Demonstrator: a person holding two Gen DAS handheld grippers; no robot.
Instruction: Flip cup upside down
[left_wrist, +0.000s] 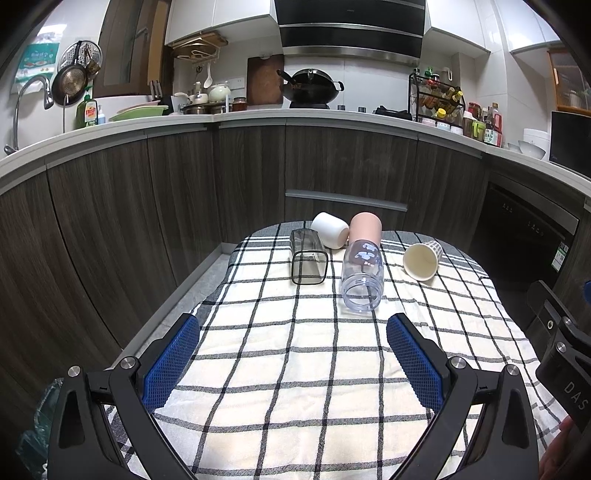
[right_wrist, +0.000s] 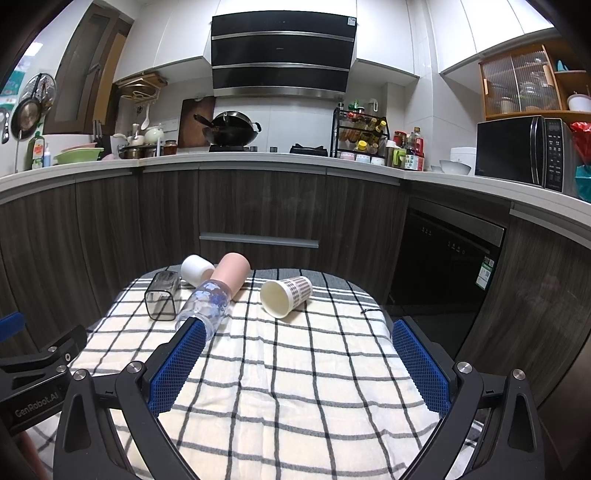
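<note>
Several cups lie on their sides at the far end of a checked cloth (left_wrist: 295, 369) (right_wrist: 295, 369). A smoky square glass (left_wrist: 308, 256) (right_wrist: 161, 297), a white cup (left_wrist: 330, 229) (right_wrist: 196, 270), a pink cup (left_wrist: 365, 227) (right_wrist: 232, 273), a clear cup with blue print (left_wrist: 362, 277) (right_wrist: 207, 304) and a paper cup with a checked pattern (left_wrist: 423, 260) (right_wrist: 286, 295). My left gripper (left_wrist: 293, 332) is open and empty, short of the cups. My right gripper (right_wrist: 299, 338) is open and empty, its left finger next to the clear cup's mouth.
The cloth covers a small table with dark wooden cabinets (left_wrist: 147, 206) (right_wrist: 258, 206) beyond its far edge. A dishwasher front (right_wrist: 450, 266) is at the right. The right gripper's body (left_wrist: 565, 350) shows at the right edge of the left wrist view.
</note>
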